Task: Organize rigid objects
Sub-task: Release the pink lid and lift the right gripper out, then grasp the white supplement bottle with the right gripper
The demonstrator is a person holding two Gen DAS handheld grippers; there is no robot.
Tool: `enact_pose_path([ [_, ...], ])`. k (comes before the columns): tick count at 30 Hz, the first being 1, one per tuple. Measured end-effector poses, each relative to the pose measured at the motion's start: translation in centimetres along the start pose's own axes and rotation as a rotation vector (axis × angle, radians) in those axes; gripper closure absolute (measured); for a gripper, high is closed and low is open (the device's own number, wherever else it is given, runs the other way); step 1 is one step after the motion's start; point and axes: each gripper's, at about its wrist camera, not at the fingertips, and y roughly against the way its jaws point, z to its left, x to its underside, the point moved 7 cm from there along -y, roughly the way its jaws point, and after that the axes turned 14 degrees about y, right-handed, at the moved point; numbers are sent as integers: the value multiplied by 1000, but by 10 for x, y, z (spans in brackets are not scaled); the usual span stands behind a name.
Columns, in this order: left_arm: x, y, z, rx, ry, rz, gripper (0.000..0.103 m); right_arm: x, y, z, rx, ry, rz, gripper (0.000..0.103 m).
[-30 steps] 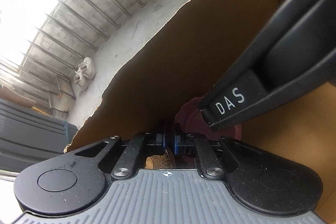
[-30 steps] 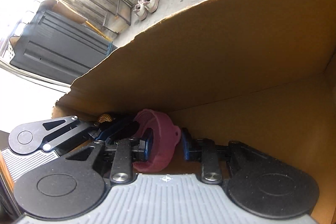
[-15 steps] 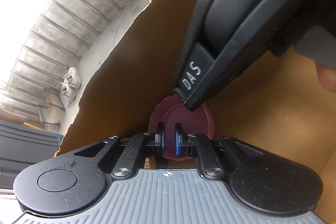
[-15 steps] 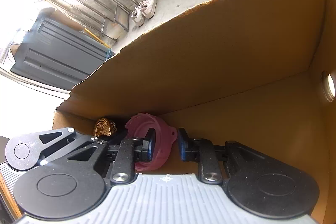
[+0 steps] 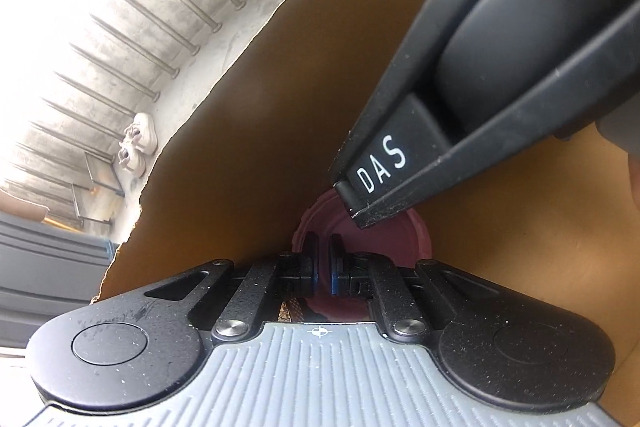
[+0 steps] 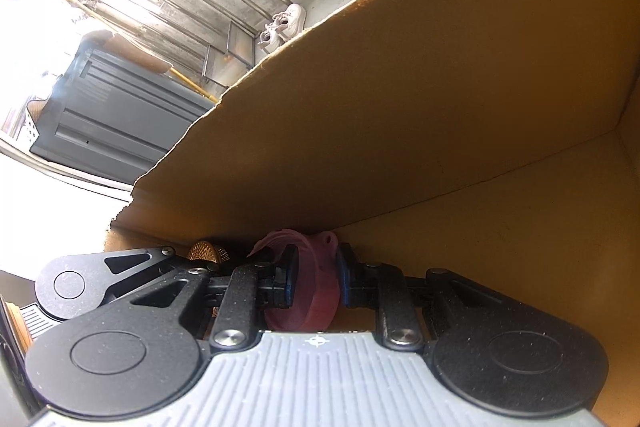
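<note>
Cardboard box (image 6: 400, 107) holds pink lid (image 6: 316, 291) (gripped)

White "DAS" lettering, right claw (image 5: 376, 167) housing

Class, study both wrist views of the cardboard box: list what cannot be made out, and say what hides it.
- Pink lid: its underside, hidden by the right gripper in the right wrist view.
- Gold mesh object: mostly hidden behind the left gripper's body in that view, so its identity is unclear.
- Cardboard box floor: the near part is hidden by the left gripper in the left wrist view.
</note>
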Motion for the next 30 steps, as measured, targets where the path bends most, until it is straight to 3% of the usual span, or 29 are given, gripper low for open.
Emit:
enact_pose_path([
  [4,3,12,-8,-9,-4,-9,94,0,3,6,8,23,2,77],
  [7,8,33,-12,-20,-13,-26,92,1,12,13,6,25,3,67],
  [13,32,114,-19,-50,36,-145,85,3,70,33,65,87,-128,64],
  [16,54,172,-35,15,27,-259,76,16,113,59,91,195,-188,64],
  [18,59,199,-21,42,52,-348,62,24,143,68,87,243,-223,64],
  [20,84,232,-22,86,130,-439,49,46,169,93,68,284,-257,64],
  [22,116,256,-26,161,205,-505,42,49,196,102,38,328,-285,64],
  [26,162,262,-45,292,310,-584,34,86,217,115,67,467,-326,64],
  [28,167,251,-52,298,329,-600,34,98,220,138,93,542,-318,64],
  [30,154,210,-41,289,332,-586,34,109,220,151,110,603,-297,63],
])
